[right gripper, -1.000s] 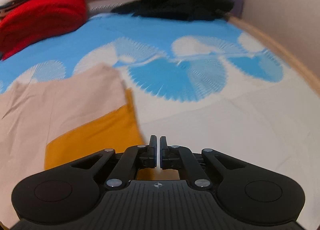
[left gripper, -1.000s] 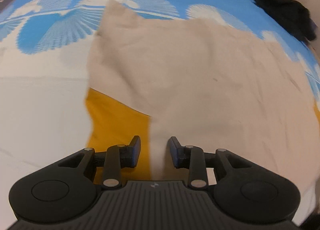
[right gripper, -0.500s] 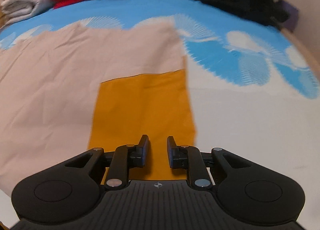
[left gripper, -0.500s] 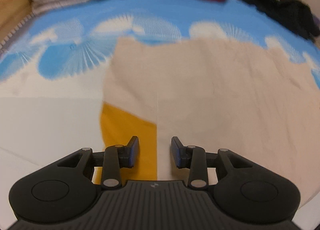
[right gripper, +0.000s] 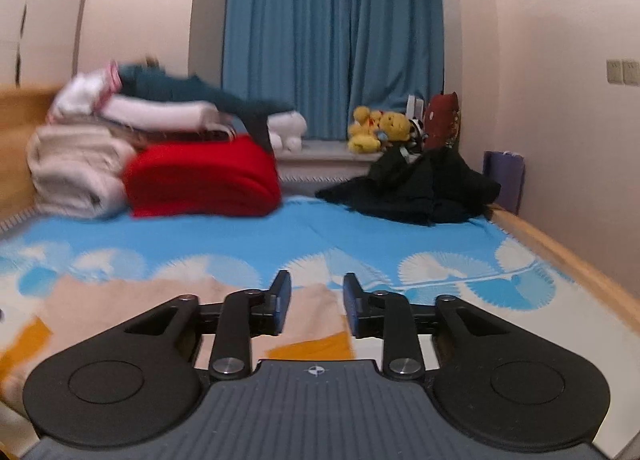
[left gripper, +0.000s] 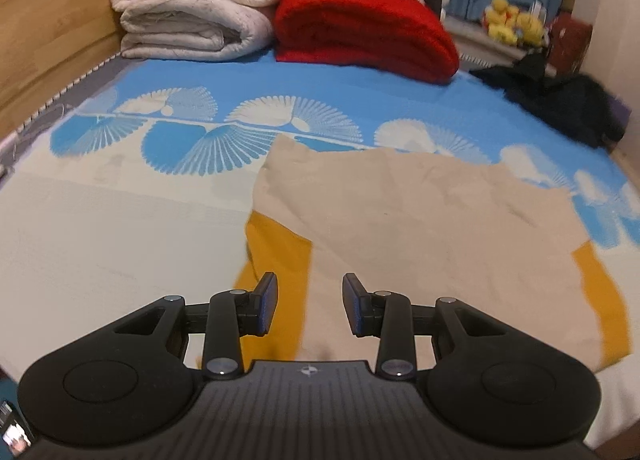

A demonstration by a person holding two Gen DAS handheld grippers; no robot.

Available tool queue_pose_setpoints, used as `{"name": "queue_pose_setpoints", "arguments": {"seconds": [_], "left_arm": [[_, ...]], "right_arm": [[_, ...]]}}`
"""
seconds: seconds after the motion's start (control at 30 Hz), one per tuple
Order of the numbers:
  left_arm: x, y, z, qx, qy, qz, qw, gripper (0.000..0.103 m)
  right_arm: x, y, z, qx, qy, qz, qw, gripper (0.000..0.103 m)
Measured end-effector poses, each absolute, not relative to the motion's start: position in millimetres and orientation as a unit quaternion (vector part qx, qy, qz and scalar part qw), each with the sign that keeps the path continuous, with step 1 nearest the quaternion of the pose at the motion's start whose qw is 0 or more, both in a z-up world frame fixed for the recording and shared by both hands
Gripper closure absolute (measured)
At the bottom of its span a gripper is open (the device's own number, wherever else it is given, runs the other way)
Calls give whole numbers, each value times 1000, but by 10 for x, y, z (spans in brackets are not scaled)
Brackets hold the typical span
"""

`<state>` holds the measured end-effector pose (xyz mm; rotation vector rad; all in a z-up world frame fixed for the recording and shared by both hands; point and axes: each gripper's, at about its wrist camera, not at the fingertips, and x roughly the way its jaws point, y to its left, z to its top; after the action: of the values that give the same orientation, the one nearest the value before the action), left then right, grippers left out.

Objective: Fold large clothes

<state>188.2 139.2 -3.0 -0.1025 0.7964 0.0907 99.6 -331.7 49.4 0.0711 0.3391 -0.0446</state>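
Right gripper (right gripper: 314, 300) jaws just opened, empty

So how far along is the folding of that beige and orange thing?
Partly done: the garment lies flat on the bed, beige layer over orange. Nothing is in hand: the left tool and right tool are both open and empty, the right one's jaws having just opened. It still looks wide, so further folds probably remain.

Red blanket (left gripper: 364, 28) – white quilts (left gripper: 192, 16) – plush toys (right gripper: 380, 130).
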Motion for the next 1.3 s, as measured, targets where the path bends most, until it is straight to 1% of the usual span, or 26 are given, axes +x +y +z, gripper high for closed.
{"name": "queue_pose_setpoints", "arguments": {"seconds": [0.1,0.17,0.23,0.3,0.33,0.4,0.43,0.47,0.57,0.73,0.9,1.03,1.1,1.13,1.17,1.23,1.3], "left_arm": [[1580,1449,-148,-94,373,20,923,65],[1430,1513,-363,-128,373,10,919,80],[1408,1627,-639,-179,411,26,894,82],[1457,1767,-835,-256,434,33,863,82],[1492,1803,-883,-273,438,32,856,81],[1566,1842,-958,-287,447,32,846,67],[1596,1863,-1004,-296,453,37,840,53],[1615,1892,-1046,-308,458,42,833,45],[1658,2008,-1200,-351,466,65,809,41],[1735,2121,-1366,-390,468,111,785,41],[1785,2150,-1446,-428,442,124,778,41],[1781,2139,-1464,-443,424,135,778,42],[1816,2107,-1456,-426,428,137,785,54],[1833,2084,-1439,-411,430,138,792,70],[1836,2077,-1427,-406,429,136,796,81],[1830,2079,-1389,-401,423,132,802,92],[1822,2076,-1314,-385,416,124,814,96]], "right_arm": [[775,-3322,277,68,173,-12,982,68],[786,-3306,203,64,206,-28,976,68],[780,-3308,202,67,191,-25,979,68],[864,-3308,124,49,204,-29,977,68],[898,-3291,82,45,214,-33,975,68],[970,-3301,45,55,230,-32,971,68],[991,-3330,25,61,236,-31,969,68],[1020,-3315,2,64,242,-31,968,68],[1065,-3326,-63,80,265,-31,961,68],[1136,-3429,-147,107,292,-43,949,68],[1150,-3496,-188,134,302,-54,942,68],[1165,-3451,-200,131,303,-50,943,68],[1169,-3416,-202,124,304,-46,943,68],[1171,-3401,-202,122,304,-43,944,68],[1177,-3394,-197,121,304,-41,944,68],[1186,-3358,-192,120,305,-34,944,68],[1199,-3304,-183,124,304,-22,944,68]]}}
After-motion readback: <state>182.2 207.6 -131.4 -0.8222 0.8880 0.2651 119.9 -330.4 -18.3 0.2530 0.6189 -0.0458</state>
